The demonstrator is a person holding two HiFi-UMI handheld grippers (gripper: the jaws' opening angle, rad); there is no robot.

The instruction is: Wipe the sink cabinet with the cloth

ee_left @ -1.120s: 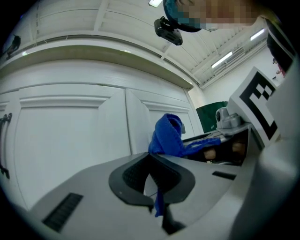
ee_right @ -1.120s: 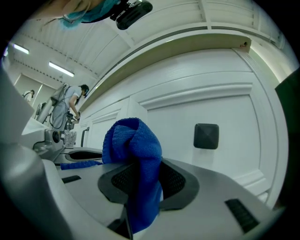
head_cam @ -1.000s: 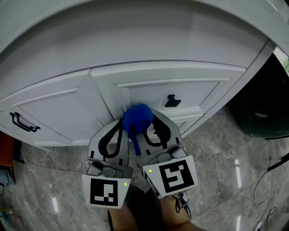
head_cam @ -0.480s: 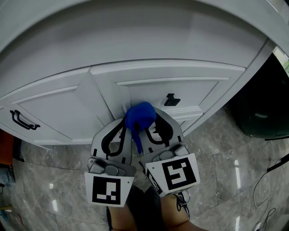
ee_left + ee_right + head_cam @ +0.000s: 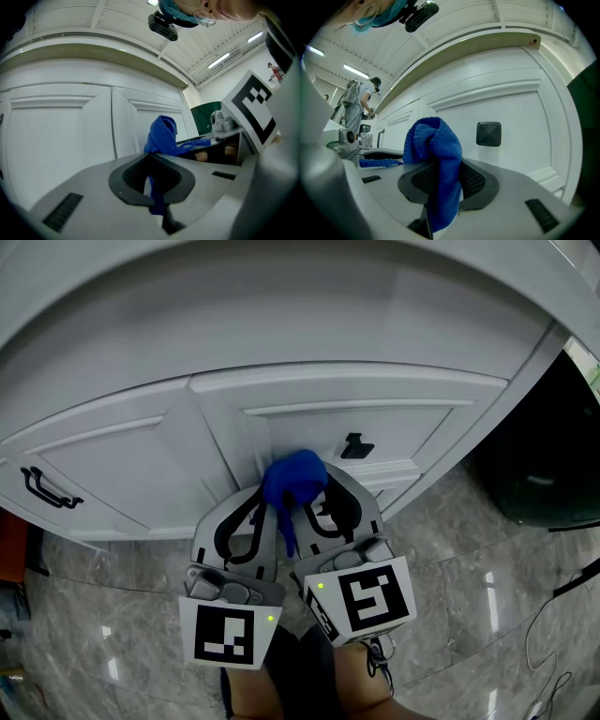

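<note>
My left gripper (image 5: 251,512) and right gripper (image 5: 323,507) are both clamped on the blue cloth (image 5: 292,481). The cloth sits at the sink cabinet door (image 5: 412,427), at 8 o'clock from the black knob (image 5: 354,448).

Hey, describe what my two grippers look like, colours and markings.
The left gripper and right gripper are both light grey, with curved jaws lined by black meshed pads. Each carries a white cube printed with black square markers, beside a small green light.
</note>
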